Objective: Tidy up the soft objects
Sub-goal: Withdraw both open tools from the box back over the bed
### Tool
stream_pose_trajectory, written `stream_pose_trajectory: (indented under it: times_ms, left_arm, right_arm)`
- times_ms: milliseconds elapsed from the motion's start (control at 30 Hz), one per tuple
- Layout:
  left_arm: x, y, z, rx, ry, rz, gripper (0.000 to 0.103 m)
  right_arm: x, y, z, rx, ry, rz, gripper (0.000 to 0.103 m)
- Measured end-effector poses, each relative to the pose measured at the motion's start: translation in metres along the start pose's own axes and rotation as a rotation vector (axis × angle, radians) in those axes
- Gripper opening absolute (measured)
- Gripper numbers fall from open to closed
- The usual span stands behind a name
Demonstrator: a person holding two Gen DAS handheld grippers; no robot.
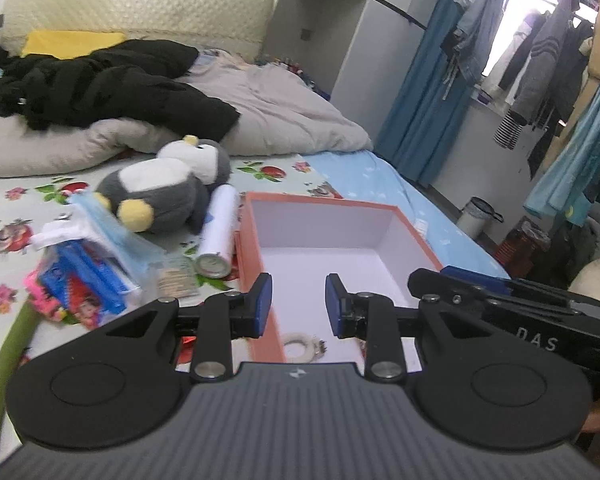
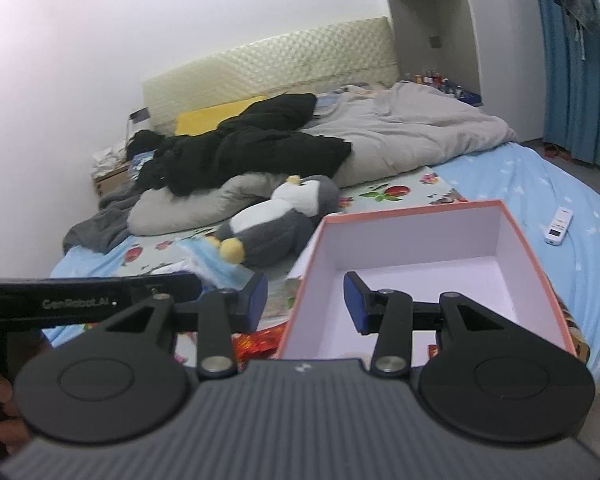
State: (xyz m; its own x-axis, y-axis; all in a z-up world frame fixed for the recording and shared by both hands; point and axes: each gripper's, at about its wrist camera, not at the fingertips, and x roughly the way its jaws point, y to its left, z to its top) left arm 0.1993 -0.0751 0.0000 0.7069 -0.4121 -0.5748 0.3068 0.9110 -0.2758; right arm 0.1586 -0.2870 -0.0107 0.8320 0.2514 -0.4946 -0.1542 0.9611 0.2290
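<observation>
From the left wrist view, the left gripper has its fingers spread with nothing between them, hanging over the near edge of the orange box on the bed, and the plush penguin lies just left of the box beside a white tube. From the right wrist view, the right gripper is also spread and empty over the same box's left wall, penguin lying just behind it, and a white remote sits off to the right

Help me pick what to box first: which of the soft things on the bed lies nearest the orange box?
The grey-and-white penguin plush, lying just beyond the orange box. The black garment and grey duvet sit farther back toward the headboard.
</observation>
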Motion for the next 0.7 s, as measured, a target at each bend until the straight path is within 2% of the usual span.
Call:
stream_pose_trajectory:
  times_ms: [367,700]
  left_arm:
    - [-0.031,0.032,-0.038,-0.067,0.046,0.061,0.034]
    - [-0.039,0.053,-0.066,-0.118,0.087,0.115,0.034]
  right_arm:
    - [-0.006,0.026,-0.026,-0.028,0.060,0.027,0.045]
    - [-0.002,0.044,-0.047,-0.052,0.118,0.049,0.045]
